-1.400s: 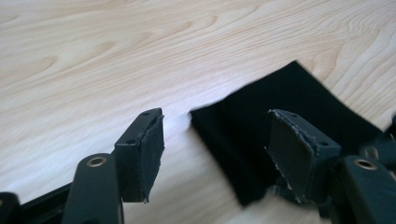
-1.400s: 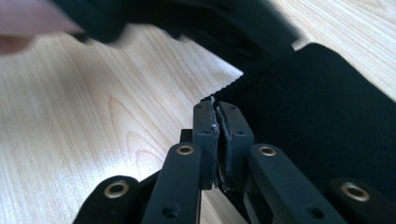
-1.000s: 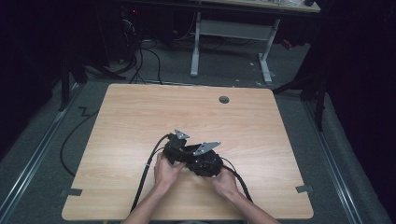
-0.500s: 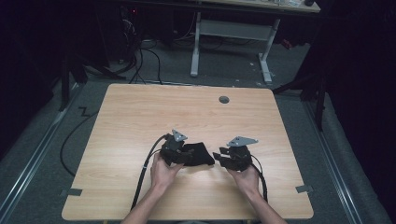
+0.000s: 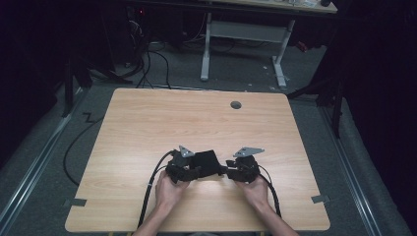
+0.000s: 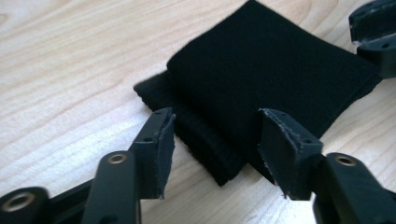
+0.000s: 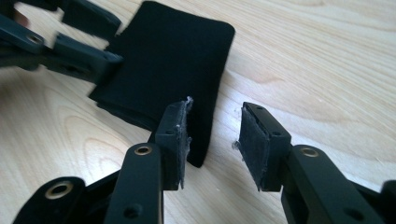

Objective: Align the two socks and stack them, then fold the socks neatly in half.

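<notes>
Centrally in the lower half of the high view, lying flat on the tabletop point(image 5: 147, 123): a folded black cloth point(image 5: 206, 162), with the left tongs point(image 5: 195, 173) at its left edge and the right tongs point(image 5: 229, 172) at its right edge. Probably set up this way to take both ends at once, for unfolding or shifting.

Next, from the left gripper view: left tongs point(image 6: 215, 128) parted, having just been closing, with the thick folded edge of the cloth point(image 6: 271, 74) between the pads but not yet pinched. Low and level, likely so as to slide around the stacked layers.

Lastly, from the right gripper view: right tongs point(image 7: 212, 123) also parted, having just been closing a little, over mostly bare wood. Only the cloth's point(image 7: 173, 60) near corner by the left-hand pad, unpinched; left tongs point(image 7: 88, 44) at upper left of frame
</notes>
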Available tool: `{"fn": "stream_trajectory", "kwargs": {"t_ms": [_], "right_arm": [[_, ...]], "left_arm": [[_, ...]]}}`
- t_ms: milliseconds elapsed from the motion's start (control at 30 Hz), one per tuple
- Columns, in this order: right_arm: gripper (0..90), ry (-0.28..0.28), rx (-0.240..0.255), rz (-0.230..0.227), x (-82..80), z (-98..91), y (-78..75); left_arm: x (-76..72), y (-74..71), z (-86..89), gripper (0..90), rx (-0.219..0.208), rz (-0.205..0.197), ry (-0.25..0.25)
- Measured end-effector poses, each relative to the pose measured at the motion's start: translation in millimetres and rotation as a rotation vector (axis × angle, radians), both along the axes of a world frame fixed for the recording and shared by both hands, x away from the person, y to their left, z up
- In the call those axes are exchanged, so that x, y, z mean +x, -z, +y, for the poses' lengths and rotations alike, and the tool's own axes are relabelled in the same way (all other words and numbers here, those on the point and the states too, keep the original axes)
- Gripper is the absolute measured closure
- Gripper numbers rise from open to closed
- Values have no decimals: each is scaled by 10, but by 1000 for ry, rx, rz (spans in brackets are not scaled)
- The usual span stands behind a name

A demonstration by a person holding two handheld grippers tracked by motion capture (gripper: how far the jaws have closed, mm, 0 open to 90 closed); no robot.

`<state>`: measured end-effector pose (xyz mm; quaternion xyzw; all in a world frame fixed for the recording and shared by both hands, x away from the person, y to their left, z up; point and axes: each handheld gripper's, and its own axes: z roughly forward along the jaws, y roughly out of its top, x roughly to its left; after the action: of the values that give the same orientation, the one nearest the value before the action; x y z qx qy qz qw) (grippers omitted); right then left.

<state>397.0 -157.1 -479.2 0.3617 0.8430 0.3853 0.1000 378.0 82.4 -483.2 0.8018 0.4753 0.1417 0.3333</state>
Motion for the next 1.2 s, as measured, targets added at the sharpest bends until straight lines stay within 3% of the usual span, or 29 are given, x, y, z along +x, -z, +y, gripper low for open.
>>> {"fn": "stream_trajectory", "kwargs": {"t_ms": [200,367,500,733,833,900,1000,1200], "right_arm": [[645,-23,-16,0,-4,82,3],[674,-6,-35,21,81,82,88],[680,19,-42,10,147,53,114],[661,59,-91,-13,296,16,72],[614,71,-80,-9,326,-7,64],[587,79,-64,-9,336,-23,55],[556,97,-36,-5,337,-68,22],[538,100,-3,-30,298,-139,-74]], "left_arm": [[101,67,10,554,-60,18,10],[208,65,-78,572,-36,6,32],[316,72,-130,571,-37,12,26],[409,35,-197,478,-18,-5,21],[397,18,-202,419,-10,-37,8],[384,-5,-198,393,-33,-49,4],[365,-67,-179,376,-61,-75,4],[309,-170,-99,369,-76,-116,5]]}}
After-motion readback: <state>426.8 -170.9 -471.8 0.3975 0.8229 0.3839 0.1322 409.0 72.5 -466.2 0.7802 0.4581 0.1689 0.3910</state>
